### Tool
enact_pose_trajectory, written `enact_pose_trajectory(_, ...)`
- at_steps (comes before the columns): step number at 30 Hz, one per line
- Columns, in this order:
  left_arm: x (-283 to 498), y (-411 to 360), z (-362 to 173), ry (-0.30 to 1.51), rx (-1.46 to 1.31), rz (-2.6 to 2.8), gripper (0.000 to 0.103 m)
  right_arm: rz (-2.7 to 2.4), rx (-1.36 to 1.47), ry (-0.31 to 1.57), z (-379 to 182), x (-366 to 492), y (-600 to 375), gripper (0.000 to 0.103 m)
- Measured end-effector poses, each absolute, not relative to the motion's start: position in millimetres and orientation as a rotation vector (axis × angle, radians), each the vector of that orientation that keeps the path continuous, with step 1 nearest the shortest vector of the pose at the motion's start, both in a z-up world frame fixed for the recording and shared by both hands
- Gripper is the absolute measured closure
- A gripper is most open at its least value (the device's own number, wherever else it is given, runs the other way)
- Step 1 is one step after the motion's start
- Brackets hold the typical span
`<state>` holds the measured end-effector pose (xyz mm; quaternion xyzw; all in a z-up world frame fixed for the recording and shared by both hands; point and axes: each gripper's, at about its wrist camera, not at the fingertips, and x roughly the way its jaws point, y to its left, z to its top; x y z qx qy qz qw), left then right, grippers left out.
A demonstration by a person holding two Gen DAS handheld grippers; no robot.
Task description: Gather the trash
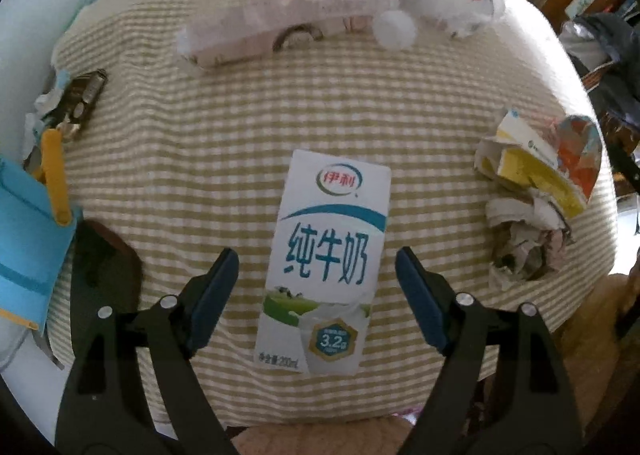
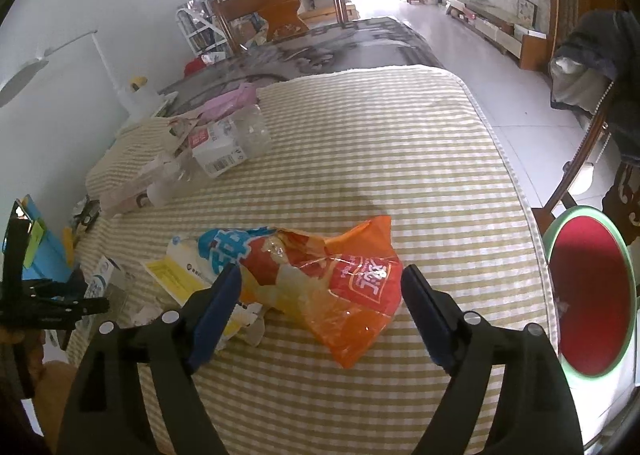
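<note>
Nothing collected yet: all trash lies loose on the striped cloth [image 1: 200, 159].
Left gripper [image 1: 316, 271] wide, milk carton [image 1: 324, 255] between its jaws, untouched; right gripper [image 2: 320, 287] wide, straddling the orange wrapper [image 2: 340, 283], bin [image 2: 588, 295] rightward.

the table is covered by a beige-and-white striped cloth [image 2: 360, 159]. a white milk carton [image 1: 326, 263] lies flat on the cloth. an orange snack bag [image 2: 340, 283] lies crumpled near one edge, touching a yellow-and-white wrapper [image 2: 176, 275] and crumpled paper [image 1: 524, 243]. a clear plastic bottle [image 2: 248, 135] and a barcoded white carton [image 2: 216, 151] lie together at the far side.
</note>
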<state>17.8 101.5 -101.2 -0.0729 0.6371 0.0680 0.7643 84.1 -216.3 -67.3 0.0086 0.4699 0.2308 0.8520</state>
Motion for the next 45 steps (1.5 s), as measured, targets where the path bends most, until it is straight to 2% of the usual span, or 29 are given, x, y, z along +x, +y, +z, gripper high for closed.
enact_pose_trajectory(4,26.4,96.4,-108.3,1.417,-0.099,0.153,0.027,0.485,0.02,0.989,-67.4,84.2,-216.9,0.023)
enact_pose_trajectory(6,26.8,95.8,-107.0,1.406,-0.098,0.161,0.052,0.483,0.023,0.99,-67.1,83.9,-216.9,0.023)
enact_pose_trajectory(13,19.6,106.4,-93.7,1.318,-0.178,0.171,0.052,0.483,0.008,0.997,-68.5,82.2,-213.6,0.023)
enact_pose_trajectory(16,7.6,104.3,-68.7,1.173,-0.209,0.175,0.052,0.483,0.004,1.001,-69.6,82.7,-212.8,0.023)
enact_pose_trajectory(18,0.4,101.6,-54.7,1.04,-0.339,0.132,0.052,0.483,-0.004,1.005,-70.7,82.7,-210.9,0.023)
enact_pose_trajectory(24,-11.6,72.4,-65.9,0.808,-0.64,0.088,0.052,0.479,-0.027,1.015,-74.4,83.9,-205.7,0.022)
enact_pose_trajectory(32,-14.1,46.3,-61.7,0.712,-0.532,0.081,0.052,0.487,-0.039,1.038,-81.6,88.2,-197.9,0.022)
enact_pose_trajectory(35,-11.3,48.9,-61.1,0.728,-0.552,0.088,0.052,0.491,-0.024,1.02,-80.8,90.8,-196.8,0.017)
enact_pose_trajectory(38,-13.3,49.7,-62.2,0.733,-0.572,0.077,0.052,0.489,-0.118,0.959,-74.9,89.9,-184.4,0.015)
enact_pose_trajectory(41,-14.9,45.7,-58.3,0.721,-0.542,0.074,0.052,0.486,-0.207,0.989,-84.8,88.9,-173.2,0.015)
enact_pose_trajectory(43,-15.0,42.1,-57.1,0.722,-0.527,0.065,0.052,0.497,-0.195,1.024,-90.7,90.9,-174.2,0.018)
enact_pose_trajectory(44,-16.1,41.6,-58.6,0.726,-0.523,0.062,0.052,0.509,-0.16,1.031,-90.2,92.8,-178.3,0.025)
enact_pose_trajectory(45,-15.5,40.5,-59.5,0.731,-0.517,0.063,0.052,0.519,-0.131,1.034,-89.1,94.0,-181.7,0.036)
